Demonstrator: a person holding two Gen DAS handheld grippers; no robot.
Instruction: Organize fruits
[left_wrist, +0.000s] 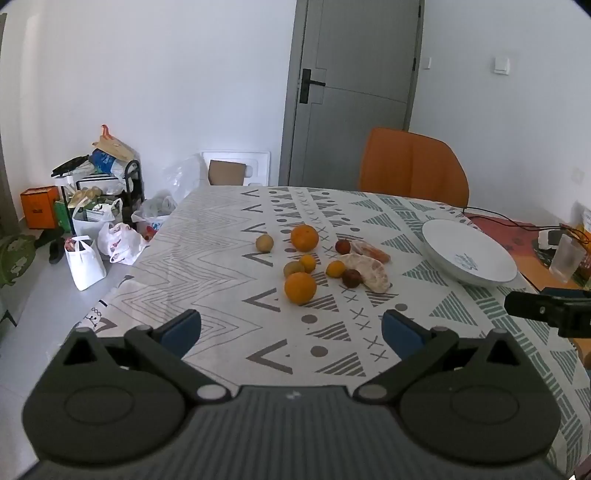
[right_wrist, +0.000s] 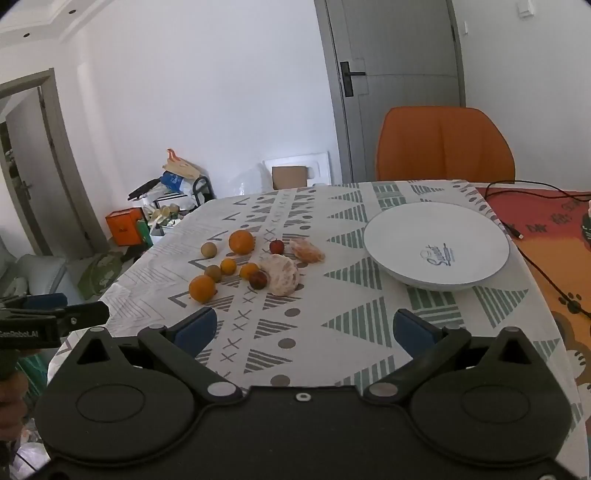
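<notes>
Here the left gripper hangs over the near part of the tablecloth, jaws spread wide with nothing between them. The right gripper does the same further right, jaws also wide apart and empty. The fruits lie loose on the cloth, left of the plate and well apart from it. Nearest is an orange; a second orange sits at the far side of the group. Between them are two small orange fruits, a greenish one and a dark red one that touches a peeled citrus piece. A peeled segment lies at the far right, a small red fruit just left of it. A tan round fruit sits far left. An orange chair stands beyond the table.
</notes>
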